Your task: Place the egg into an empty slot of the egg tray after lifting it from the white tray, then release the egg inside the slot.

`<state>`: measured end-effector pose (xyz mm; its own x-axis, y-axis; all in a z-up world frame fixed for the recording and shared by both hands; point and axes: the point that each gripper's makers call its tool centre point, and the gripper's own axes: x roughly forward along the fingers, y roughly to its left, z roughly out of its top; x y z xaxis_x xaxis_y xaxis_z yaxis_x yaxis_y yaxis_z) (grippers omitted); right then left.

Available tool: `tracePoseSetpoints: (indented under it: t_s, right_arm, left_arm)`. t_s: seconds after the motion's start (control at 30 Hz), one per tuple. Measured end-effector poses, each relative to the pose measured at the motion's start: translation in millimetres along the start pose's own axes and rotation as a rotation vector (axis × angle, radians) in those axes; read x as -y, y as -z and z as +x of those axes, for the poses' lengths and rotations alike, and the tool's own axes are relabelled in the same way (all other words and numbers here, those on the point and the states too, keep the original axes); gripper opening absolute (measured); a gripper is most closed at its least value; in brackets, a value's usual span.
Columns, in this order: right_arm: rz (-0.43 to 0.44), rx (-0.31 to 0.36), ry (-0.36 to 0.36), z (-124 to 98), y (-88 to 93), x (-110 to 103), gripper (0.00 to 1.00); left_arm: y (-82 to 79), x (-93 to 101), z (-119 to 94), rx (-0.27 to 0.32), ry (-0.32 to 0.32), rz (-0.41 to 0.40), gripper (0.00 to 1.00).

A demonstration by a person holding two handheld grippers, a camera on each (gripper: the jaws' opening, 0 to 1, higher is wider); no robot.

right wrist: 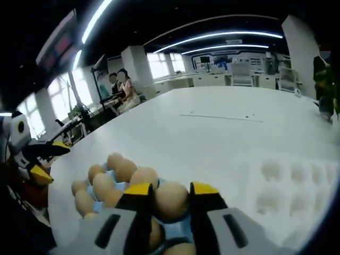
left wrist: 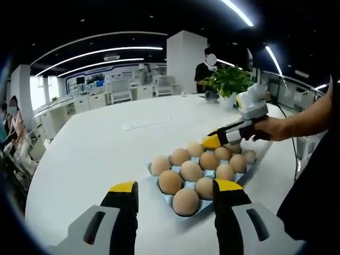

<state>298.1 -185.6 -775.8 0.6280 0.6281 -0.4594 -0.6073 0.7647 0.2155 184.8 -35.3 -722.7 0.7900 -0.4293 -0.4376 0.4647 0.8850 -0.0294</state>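
Note:
A light blue egg tray with several brown eggs lies on the white table. My left gripper stands open just in front of its near corner, nothing between its jaws. My right gripper, held in a hand, reaches over the tray's far side. In the right gripper view, my right gripper is shut on a brown egg, low over the blue egg tray. The white tray with bare dimples lies to the right. The left gripper shows at the left edge.
The broad white table stretches far beyond the trays. A potted plant stands at its far end, with a person standing behind it. Seated people are at desks off the table's side.

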Motion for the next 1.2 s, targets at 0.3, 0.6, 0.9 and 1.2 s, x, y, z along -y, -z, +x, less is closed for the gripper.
tracePoseSetpoints:
  t_s: [0.3, 0.6, 0.9, 1.2]
  right_arm:
    - [0.0, -0.008, -0.002, -2, 2.1, -1, 0.26]
    - [0.005, -0.002, -0.008, -5, 2.6, -2, 0.28]
    - [0.015, 0.086, 0.064, -27, -8.0, 20, 0.26]
    - [0.059, 0.124, 0.219, -64, -3.8, 76, 0.26]
  left_arm:
    - [-1.6, 1.4, 0, 0.007, 0.005, 0.002, 0.57]
    - [-5.1, 1.7, -2, 0.018, 0.005, 0.004, 0.57]
    - [-3.3, 2.9, -1, 0.014, 0.007, 0.002, 0.57]
    - [-3.2, 4.0, 1, 0.014, 0.01, 0.001, 0.57]
